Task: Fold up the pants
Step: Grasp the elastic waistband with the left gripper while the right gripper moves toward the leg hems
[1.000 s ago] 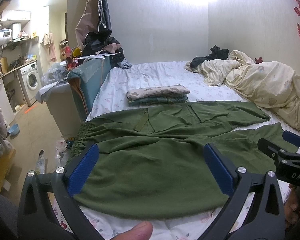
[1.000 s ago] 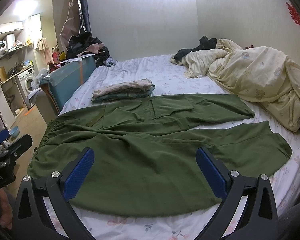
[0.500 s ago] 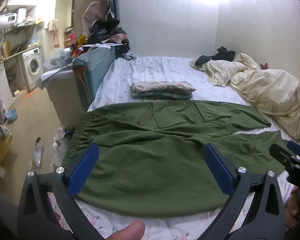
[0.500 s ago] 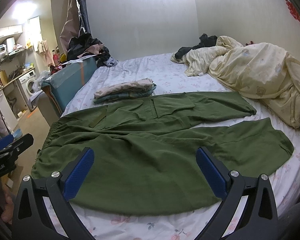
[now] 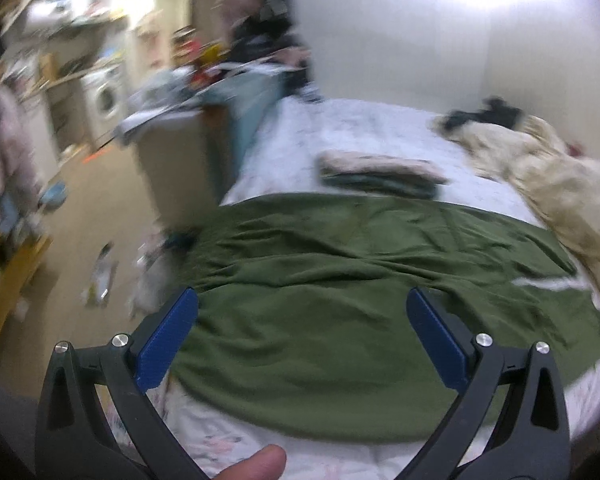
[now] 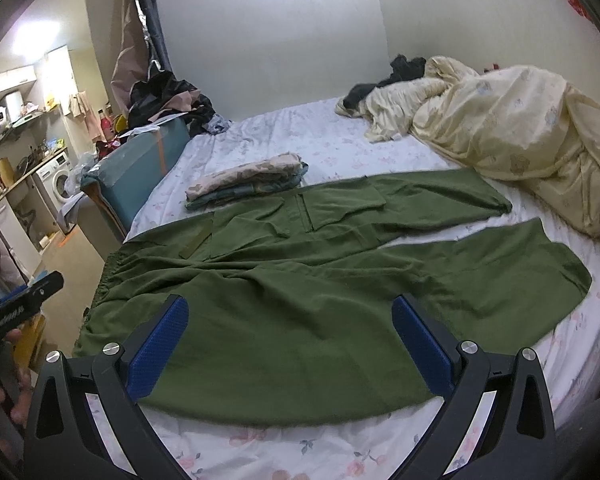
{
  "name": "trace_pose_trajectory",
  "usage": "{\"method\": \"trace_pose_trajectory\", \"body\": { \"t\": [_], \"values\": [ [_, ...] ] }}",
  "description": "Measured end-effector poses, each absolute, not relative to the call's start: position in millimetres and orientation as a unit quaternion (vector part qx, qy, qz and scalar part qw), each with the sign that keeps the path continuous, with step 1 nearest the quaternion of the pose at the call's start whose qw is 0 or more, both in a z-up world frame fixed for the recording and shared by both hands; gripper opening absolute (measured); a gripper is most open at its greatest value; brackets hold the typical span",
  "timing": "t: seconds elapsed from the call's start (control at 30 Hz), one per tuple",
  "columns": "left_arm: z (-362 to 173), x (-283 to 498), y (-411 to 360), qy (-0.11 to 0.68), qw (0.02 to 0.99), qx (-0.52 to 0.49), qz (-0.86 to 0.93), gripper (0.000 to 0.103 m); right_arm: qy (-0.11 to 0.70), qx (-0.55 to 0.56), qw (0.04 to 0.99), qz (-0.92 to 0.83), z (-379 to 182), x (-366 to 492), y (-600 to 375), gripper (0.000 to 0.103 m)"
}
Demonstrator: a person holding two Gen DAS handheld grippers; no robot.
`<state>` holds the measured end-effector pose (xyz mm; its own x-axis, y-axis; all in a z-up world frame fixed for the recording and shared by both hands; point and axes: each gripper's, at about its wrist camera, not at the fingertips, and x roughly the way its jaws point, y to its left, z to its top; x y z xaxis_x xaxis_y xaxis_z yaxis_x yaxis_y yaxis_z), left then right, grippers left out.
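Right-wrist view, items as you see them:

1. Your right gripper (image 6: 286,344): blue-padded fingers spread wide apart, holding nothing, poised over the near edge of the bed.
2. Green pants (image 6: 300,280): laid flat across the floral bedsheet (image 6: 340,452), waistband toward the left edge of the bed, both legs running to the right and slightly parted at the cuffs. Pockets face up on the far leg.
3. Folded stack of clothes (image 6: 246,184): on the sheet just beyond the pants, apart from them.
4. Cream duvet (image 6: 520,128): bunched at the far right of the bed, with a dark garment (image 6: 404,72) at its far end.
5. Your left gripper: its black body enters at the left edge of this view, with part of your hand (image 6: 4,384) beneath it.

Left-wrist view, heavily motion-blurred:

6. Your left gripper (image 5: 302,340): fingers likewise wide apart and empty, above the waistband half of the pants (image 5: 340,300). Your fingertip (image 5: 256,462) shows at the bottom edge.
7. Washing machine (image 5: 104,98) and floor clutter: off to the left, too smeared to itemise further.
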<state>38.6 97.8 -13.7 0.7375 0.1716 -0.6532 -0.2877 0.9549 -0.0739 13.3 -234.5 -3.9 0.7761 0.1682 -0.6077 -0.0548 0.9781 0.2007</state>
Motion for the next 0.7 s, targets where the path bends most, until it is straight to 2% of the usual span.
{"method": "trace_pose_trajectory", "body": {
  "t": [0.2, 0.33, 0.5, 0.7],
  "values": [
    [-43, 41, 195, 0.377, 0.870, -0.201, 0.246, 0.103, 0.355, 0.110, 0.926, 0.069, -7, 7, -261, 0.103],
    [-74, 24, 244, 0.391, 0.816, -0.284, 0.316, 0.102, 0.380, 0.170, 0.906, 0.082, -14, 16, -273, 0.103],
    [-135, 33, 252, 0.439, 0.763, -0.360, 0.308, 0.101, 0.388, 0.193, 0.896, 0.097, -18, 30, -272, 0.103],
    [-202, 54, 255, 0.444, 0.724, -0.443, 0.287, 0.094, 0.394, 0.194, 0.894, 0.091, -23, 34, -272, 0.103]
  ]
}}
